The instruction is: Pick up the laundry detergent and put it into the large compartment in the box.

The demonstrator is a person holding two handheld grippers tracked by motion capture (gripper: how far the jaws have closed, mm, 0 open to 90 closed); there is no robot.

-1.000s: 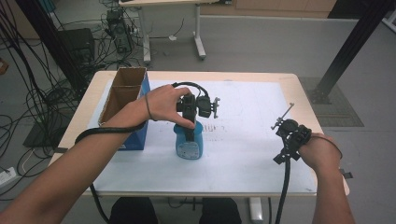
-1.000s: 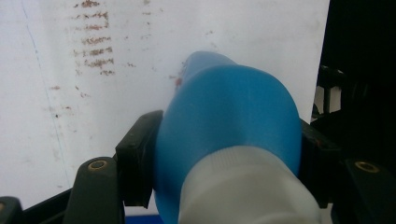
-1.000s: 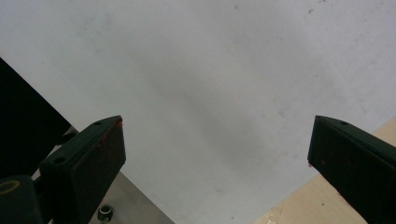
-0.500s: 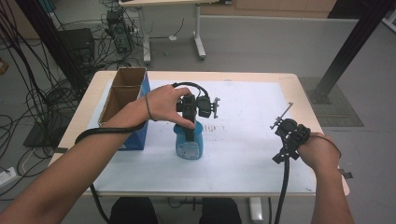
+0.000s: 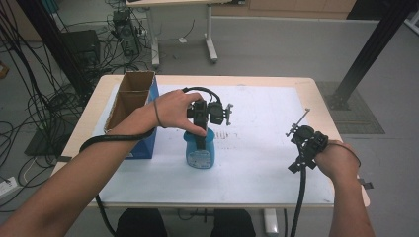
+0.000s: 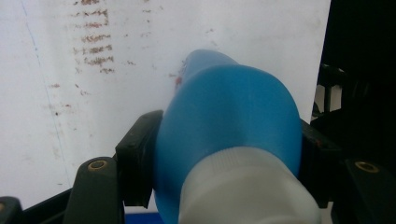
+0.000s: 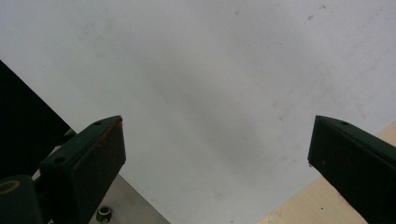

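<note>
Bottle (image 5: 200, 152), one, blue, clamped by left tool (image 5: 200, 129); one cardboard box (image 5: 129, 101) beside.

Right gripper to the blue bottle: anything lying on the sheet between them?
Nothing. In the high view the white sheet is bare between the right gripper and the blue bottle, which the left gripper clamps.
</note>
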